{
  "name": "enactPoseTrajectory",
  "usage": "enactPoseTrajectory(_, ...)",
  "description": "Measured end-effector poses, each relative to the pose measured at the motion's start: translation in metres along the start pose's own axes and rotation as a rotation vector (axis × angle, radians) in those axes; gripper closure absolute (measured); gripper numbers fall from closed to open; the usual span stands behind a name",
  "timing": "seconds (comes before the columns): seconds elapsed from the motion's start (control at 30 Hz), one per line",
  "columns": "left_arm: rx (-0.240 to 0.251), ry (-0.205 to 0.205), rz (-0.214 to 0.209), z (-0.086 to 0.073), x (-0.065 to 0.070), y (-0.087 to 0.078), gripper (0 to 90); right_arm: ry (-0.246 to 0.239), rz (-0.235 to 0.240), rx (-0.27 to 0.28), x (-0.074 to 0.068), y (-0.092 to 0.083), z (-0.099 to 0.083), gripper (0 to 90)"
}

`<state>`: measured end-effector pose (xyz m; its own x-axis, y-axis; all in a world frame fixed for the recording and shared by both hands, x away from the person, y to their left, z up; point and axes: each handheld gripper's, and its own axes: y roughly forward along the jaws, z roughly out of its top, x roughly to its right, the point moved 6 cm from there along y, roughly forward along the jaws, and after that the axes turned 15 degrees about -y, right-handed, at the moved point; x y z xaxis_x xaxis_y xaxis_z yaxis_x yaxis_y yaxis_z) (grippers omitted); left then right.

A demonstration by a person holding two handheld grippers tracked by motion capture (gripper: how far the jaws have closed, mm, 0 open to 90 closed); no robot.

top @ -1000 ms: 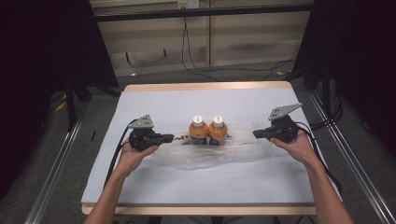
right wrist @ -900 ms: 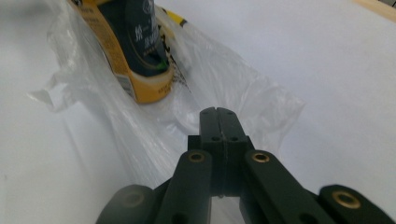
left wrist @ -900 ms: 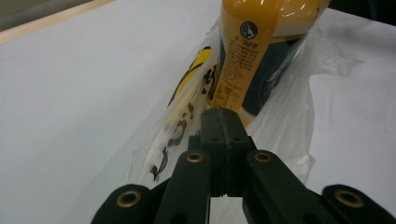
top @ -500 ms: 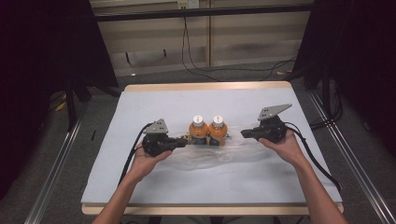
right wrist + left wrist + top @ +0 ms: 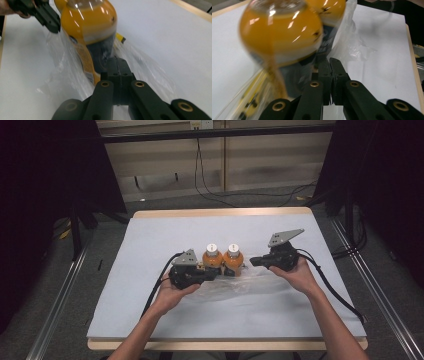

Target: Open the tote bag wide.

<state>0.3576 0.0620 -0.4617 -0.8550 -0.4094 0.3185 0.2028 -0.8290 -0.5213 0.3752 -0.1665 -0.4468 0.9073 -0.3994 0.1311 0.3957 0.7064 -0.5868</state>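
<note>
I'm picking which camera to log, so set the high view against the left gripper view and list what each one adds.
High view alone: the whole table with its pale cover, both forearms, the right gripper, the bottles' white caps, and the floor cables behind.

Left gripper view alone: a close look along the left gripper, its black jaws pressed together, tips against the clear plastic bag at the nearer bottle's foot.

Both: the two orange bottles standing side by side, the bag around them, and the left gripper beside them.
</note>
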Motion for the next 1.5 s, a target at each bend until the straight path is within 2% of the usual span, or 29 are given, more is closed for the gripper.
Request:
enactPoseTrajectory(0.03, 0.007, -0.004, -0.009, 0.001, 0.003, 0.002, 88.5, 0.0, 0.0, 0.0, 0.0, 0.0, 0.0, 90.0)
enactPoseTrajectory(0.1, -0.004, 0.018, 0.009, 0.005, 0.008, 0.01, 88.8, -0.016, 0.0, -0.005, 0.002, 0.006, 0.007, 90.0)
enactPoseTrajectory(0.23, 0.002, 0.02, 0.011, 0.009, 0.009, 0.018, 88.8, -0.015, 0.007, -0.01, 0.008, 0.017, 0.009, 90.0)
enactPoseTrajectory(0.27, -0.003, 0.028, 0.035, 0.009, 0.011, 0.023, 88.8, -0.02, 0.02, -0.02, 0.012, 0.026, 0.011, 90.0)
enactPoseTrajectory(0.43, 0.004, 0.026, 0.058, 0.011, 0.012, 0.03, 90.0, -0.015, 0.03, -0.021, 0.021, 0.039, 0.015, 90.0)
enactPoseTrajectory(0.47, -0.014, 0.042, 0.089, 0.01, 0.011, 0.03, 90.0, -0.012, 0.041, -0.012, 0.024, 0.043, 0.018, 90.0)
enactPoseTrajectory(0.5, -0.015, 0.046, 0.09, 0.008, 0.012, 0.031, 90.0, -0.01, 0.043, -0.013, 0.024, 0.044, 0.019, 90.0)
enactPoseTrajectory(0.53, -0.022, 0.053, 0.107, 0.006, 0.011, 0.032, 90.0, -0.012, 0.041, -0.018, 0.024, 0.046, 0.02, 90.0)
enactPoseTrajectory(0.6, -0.026, 0.053, 0.1, 0.003, 0.01, 0.033, 90.0, -0.01, 0.046, -0.02, 0.025, 0.048, 0.02, 90.0)
enactPoseTrajectory(0.67, -0.047, 0.059, 0.121, -0.003, 0.009, 0.036, 90.0, -0.003, 0.072, -0.044, 0.025, 0.055, 0.018, 90.0)
enactPoseTrajectory(0.73, -0.057, 0.048, 0.109, -0.008, 0.008, 0.038, 90.0, 0.0, 0.078, -0.048, 0.025, 0.057, 0.017, 90.0)
enactPoseTrajectory(0.77, -0.065, 0.047, 0.112, -0.009, 0.009, 0.038, 90.0, 0.009, 0.099, -0.053, 0.025, 0.062, 0.015, 90.0)
enactPoseTrajectory(0.83, -0.066, 0.056, 0.109, -0.011, 0.009, 0.039, 90.0, 0.015, 0.102, -0.057, 0.026, 0.065, 0.013, 90.0)
enactPoseTrajectory(0.87, -0.075, 0.055, 0.106, -0.013, 0.01, 0.041, 90.0, 0.03, 0.118, -0.086, 0.027, 0.072, 0.006, 90.0)
enactPoseTrajectory(0.9, -0.075, 0.055, 0.106, -0.013, 0.01, 0.041, 90.0, 0.03, 0.118, -0.086, 0.027, 0.072, 0.006, 90.0)
enactPoseTrajectory(0.93, -0.095, 0.057, 0.104, -0.019, 0.012, 0.044, 90.0, 0.041, 0.134, -0.104, 0.027, 0.079, 0.0, 90.0)
enactPoseTrajectory(0.97, -0.095, 0.057, 0.104, -0.019, 0.012, 0.044, 90.0, 0.041, 0.134, -0.104, 0.027, 0.079, 0.0, 90.0)
enactPoseTrajectory(1.0, -0.109, 0.077, 0.123, -0.023, 0.013, 0.045, 90.0, 0.042, 0.137, -0.111, 0.026, 0.081, -0.002, 90.0)
enactPoseTrajectory(1.03, -0.117, 0.085, 0.125, -0.025, 0.014, 0.046, 90.0, 0.048, 0.155, -0.119, 0.025, 0.085, -0.005, 90.0)
enactPoseTrajectory(1.07, -0.139, 0.081, 0.119, -0.028, 0.014, 0.046, 90.0, 0.049, 0.155, -0.132, 0.024, 0.088, -0.007, 90.0)
enactPoseTrajectory(1.13, -0.148, 0.083, 0.116, -0.035, 0.012, 0.047, 90.0, 0.061, 0.164, -0.14, 0.024, 0.093, -0.011, 90.0)
enactPoseTrajectory(1.33, -0.169, 0.063, 0.109, -0.044, 0.009, 0.051, 90.0, 0.089, 0.182, -0.173, 0.024, 0.1, -0.019, 90.0)
enactPoseTrajectory(1.4, -0.191, 0.046, 0.106, -0.048, 0.01, 0.052, 90.0, 0.1, 0.184, -0.205, 0.024, 0.104, -0.024, 90.0)
enactPoseTrajectory(1.43, -0.191, 0.046, 0.106, -0.048, 0.01, 0.052, 90.0, 0.104, 0.191, -0.195, 0.025, 0.105, -0.025, 90.0)
enactPoseTrajectory(1.47, -0.182, 0.023, 0.076, -0.048, 0.009, 0.052, 90.0, 0.108, 0.19, -0.196, 0.025, 0.105, -0.025, 90.0)
enactPoseTrajectory(1.5, -0.191, 0.017, 0.077, -0.049, 0.009, 0.051, 90.0, 0.111, 0.188, -0.196, 0.026, 0.105, -0.025, 90.0)
